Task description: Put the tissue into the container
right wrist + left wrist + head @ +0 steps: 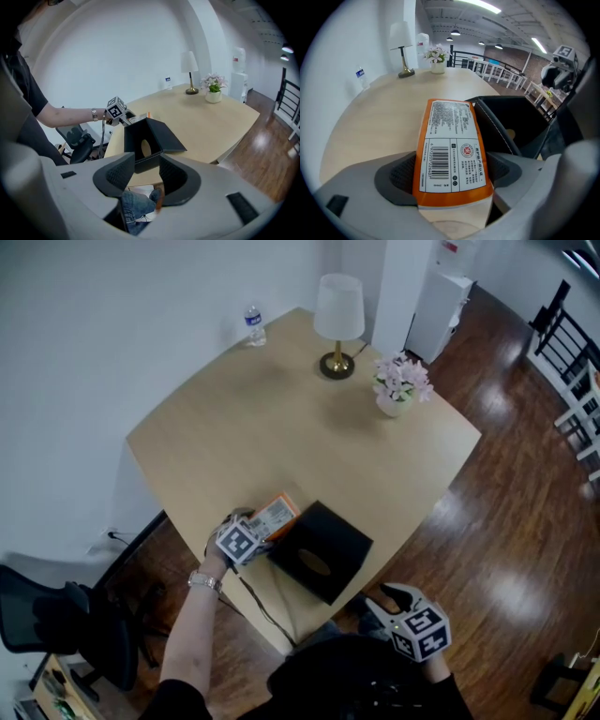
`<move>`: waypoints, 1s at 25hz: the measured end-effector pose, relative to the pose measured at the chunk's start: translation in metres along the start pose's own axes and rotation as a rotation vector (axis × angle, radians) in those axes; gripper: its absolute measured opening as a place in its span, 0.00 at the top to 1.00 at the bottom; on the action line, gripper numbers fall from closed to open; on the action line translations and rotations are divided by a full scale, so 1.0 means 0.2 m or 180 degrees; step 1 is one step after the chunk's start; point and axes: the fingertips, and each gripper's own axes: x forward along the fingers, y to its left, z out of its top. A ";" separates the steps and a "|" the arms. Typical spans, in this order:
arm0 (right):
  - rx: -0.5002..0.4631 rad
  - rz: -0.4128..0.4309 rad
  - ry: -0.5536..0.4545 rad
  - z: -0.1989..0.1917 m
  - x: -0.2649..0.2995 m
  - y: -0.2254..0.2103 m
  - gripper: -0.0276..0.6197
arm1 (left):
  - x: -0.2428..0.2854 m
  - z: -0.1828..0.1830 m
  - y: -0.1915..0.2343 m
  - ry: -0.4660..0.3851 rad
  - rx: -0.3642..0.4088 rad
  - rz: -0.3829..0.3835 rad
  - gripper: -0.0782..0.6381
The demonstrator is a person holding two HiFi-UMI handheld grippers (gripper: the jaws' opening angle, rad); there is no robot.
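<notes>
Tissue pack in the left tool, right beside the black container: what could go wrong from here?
1. The left tool's jaws are opening with the tissue pack between them. The pack seems to lie at the container's rim, not inside, so it may drop onto the table.
2. The container sits near the table's edge, and the right tool hangs off the table, open and empty. A nudge could slide it.

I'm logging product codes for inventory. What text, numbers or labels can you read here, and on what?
"6 972205 226407", as best it reads: under the barcode on the tissue pack.
Other print on its white label: too small to read.
Label on the water bottle: blurred, unreadable.
No other readable text.
</notes>
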 end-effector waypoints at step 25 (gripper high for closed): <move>-0.1129 0.1058 0.0119 0.32 0.07 -0.22 0.69 | -0.67 0.06 -0.78 -0.1254 -0.3338 0.1436 0.37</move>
